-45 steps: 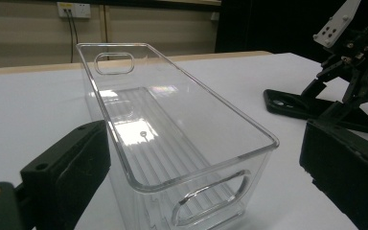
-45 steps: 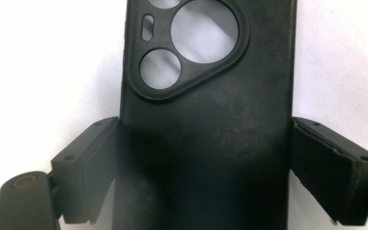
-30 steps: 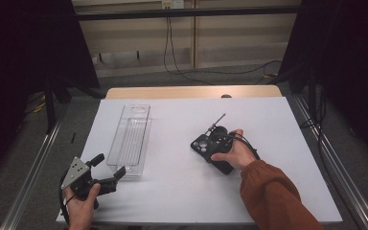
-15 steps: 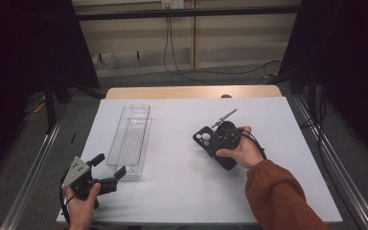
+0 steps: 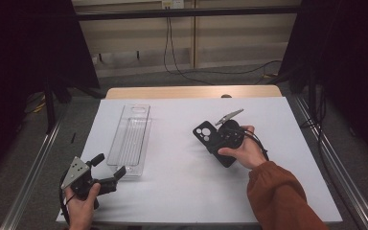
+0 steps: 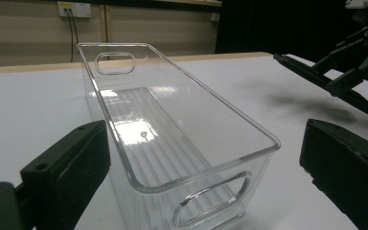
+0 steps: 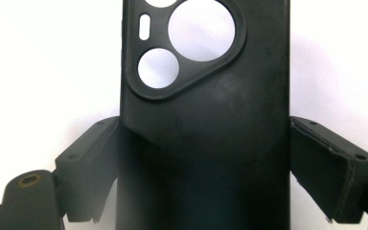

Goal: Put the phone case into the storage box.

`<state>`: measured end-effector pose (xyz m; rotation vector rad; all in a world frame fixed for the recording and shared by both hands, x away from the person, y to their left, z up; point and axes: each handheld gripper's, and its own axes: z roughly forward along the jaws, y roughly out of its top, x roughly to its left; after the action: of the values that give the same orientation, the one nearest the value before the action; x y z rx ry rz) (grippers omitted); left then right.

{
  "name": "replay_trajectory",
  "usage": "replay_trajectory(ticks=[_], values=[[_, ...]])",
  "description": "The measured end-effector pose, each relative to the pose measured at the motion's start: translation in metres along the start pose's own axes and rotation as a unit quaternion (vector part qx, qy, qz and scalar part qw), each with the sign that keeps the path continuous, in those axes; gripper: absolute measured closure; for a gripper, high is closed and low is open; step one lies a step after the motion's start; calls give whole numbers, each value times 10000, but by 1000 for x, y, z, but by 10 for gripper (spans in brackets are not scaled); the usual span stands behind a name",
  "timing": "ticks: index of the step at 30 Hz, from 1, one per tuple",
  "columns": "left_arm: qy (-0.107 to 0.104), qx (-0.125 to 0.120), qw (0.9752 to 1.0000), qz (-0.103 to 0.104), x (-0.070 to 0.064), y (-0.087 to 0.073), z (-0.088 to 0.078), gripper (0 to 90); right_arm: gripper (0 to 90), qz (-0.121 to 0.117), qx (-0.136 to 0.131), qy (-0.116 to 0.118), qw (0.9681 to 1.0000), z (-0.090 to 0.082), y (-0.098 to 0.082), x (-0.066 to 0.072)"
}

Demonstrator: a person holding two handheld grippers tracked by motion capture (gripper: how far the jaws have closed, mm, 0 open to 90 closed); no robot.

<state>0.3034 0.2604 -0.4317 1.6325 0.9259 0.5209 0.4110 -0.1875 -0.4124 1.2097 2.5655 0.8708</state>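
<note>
A black phone case with round camera cut-outs is gripped by its long sides in my right gripper, a little above the white table right of the middle. In the right gripper view the case stands upright between the two pads, which press on its edges. A clear plastic bin lies lengthwise left of the middle, with nothing in it. My left gripper is at the bin's near end, open; in the left gripper view the bin sits between the spread jaws without touching them.
The white table sheet ends in a wooden strip at the far side. Metal rails run along both sides. The right gripper appears at the upper right of the left gripper view.
The right hand has lifted the phone case slightly and shifted it toward the right and far side. The left gripper and the bin have stayed where they were.
</note>
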Motion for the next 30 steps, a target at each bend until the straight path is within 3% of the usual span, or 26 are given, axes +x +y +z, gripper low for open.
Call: replay_trajectory(ticks=[9, 13, 19, 27, 30], values=[[5, 2, 10000, 1, 0, 0, 0, 34, 148, -18, -395, 10, 9992, -8, -4, -3], [7, 1, 10000, -1, 0, 0, 0, 34, 148, 109, -538, 10, 9985, -11, -7, -4], [1, -11, 10000, -13, 0, 0, 0, 34, 148, 172, -803, -52, 9966, -16, -12, -7], [-1, 1, 10000, 1, 0, 0, 0, 34, 148, 46, -1037, -48, 9946, -20, -19, -8], [2, 2, 10000, 2, 0, 0, 0, 34, 147, 92, -1227, -59, 9924, -22, -23, -9]])
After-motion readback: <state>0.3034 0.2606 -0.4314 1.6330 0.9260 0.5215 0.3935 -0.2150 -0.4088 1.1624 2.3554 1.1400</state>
